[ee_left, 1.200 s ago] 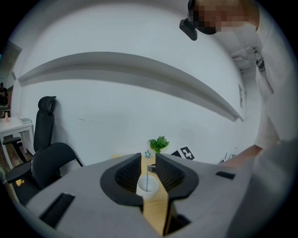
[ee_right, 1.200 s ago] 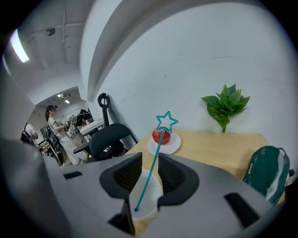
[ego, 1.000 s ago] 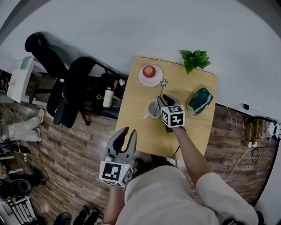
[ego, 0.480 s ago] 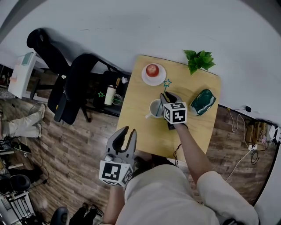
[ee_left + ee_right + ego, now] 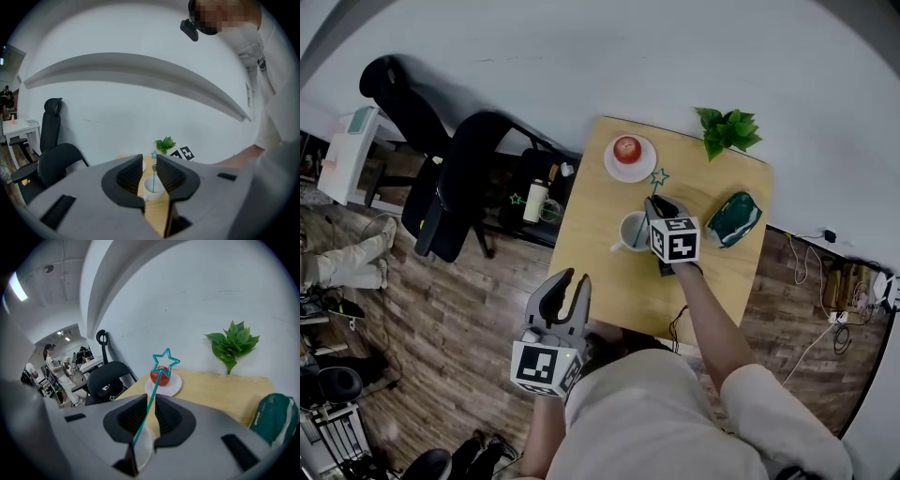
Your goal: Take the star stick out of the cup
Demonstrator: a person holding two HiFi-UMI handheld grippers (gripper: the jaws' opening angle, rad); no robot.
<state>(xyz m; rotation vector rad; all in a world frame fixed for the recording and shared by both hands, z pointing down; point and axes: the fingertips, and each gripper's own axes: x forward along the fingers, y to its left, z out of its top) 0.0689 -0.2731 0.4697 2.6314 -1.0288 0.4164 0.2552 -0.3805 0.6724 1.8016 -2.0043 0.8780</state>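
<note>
A white cup [image 5: 630,231] stands mid-table with the teal star stick [image 5: 659,176] leaning out of it toward the far side. My right gripper [image 5: 654,204] hovers just right of and above the cup. In the right gripper view the stick [image 5: 149,401] runs up between the jaws to its star [image 5: 165,360]. The jaws are closing with a narrow gap still showing beside the stick. The cup's rim [image 5: 145,446] shows below them. My left gripper [image 5: 569,284] is open and empty, held off the table's near edge; in its view the cup [image 5: 153,186] shows far off between its jaws.
An apple [image 5: 626,148] sits on a white plate [image 5: 611,165] at the far side of the wooden table [image 5: 609,272]. A green plant [image 5: 727,129] and a dark green pouch [image 5: 731,217] are on the right. Black office chairs [image 5: 459,183] stand left of the table.
The right gripper has stayed by the cup and its fingers look drawn closer together round the stick. The left gripper has not moved.
</note>
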